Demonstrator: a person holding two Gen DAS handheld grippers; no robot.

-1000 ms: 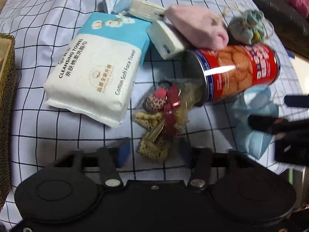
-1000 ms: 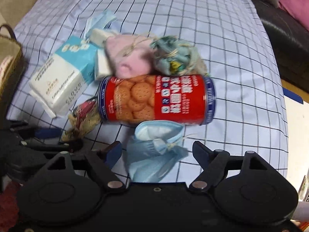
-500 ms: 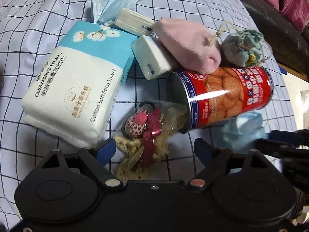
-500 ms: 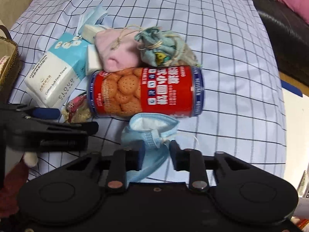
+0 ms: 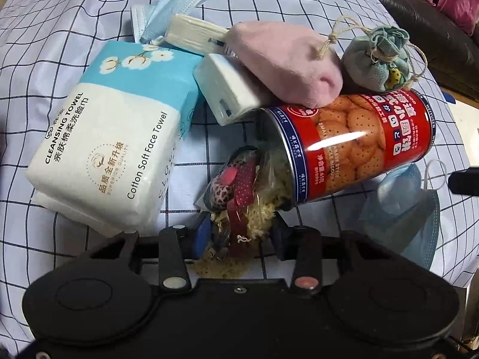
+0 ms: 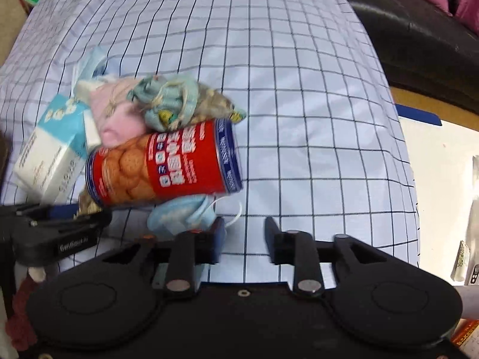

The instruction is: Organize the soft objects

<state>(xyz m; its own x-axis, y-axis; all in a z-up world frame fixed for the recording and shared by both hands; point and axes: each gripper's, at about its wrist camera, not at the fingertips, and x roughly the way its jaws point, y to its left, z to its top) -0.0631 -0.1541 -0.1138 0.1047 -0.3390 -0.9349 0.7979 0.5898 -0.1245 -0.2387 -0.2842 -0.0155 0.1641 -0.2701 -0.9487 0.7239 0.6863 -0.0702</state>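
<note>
**Left claw closing on the trinket bag, right claw beside the mask**

The left claw [image 5: 239,236] is closing around the clear bag of hair accessories [image 5: 239,197], whose near end sits between its jaws; the pads seem to touch it, though I cannot be sure. The bag's long axis runs away from the claw into the open mouth of the biscuit tin [image 5: 350,143], lying sideways on the checked table [image 6: 299,74]. The right claw [image 6: 244,239] is opening, nothing between its jaws; the crumpled blue face mask [image 6: 182,212] lies just left of it.

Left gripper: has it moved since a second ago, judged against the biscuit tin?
Yes. The left gripper has advanced towards the biscuit tin; its closing jaws pinch the hair-accessory packet.
</note>
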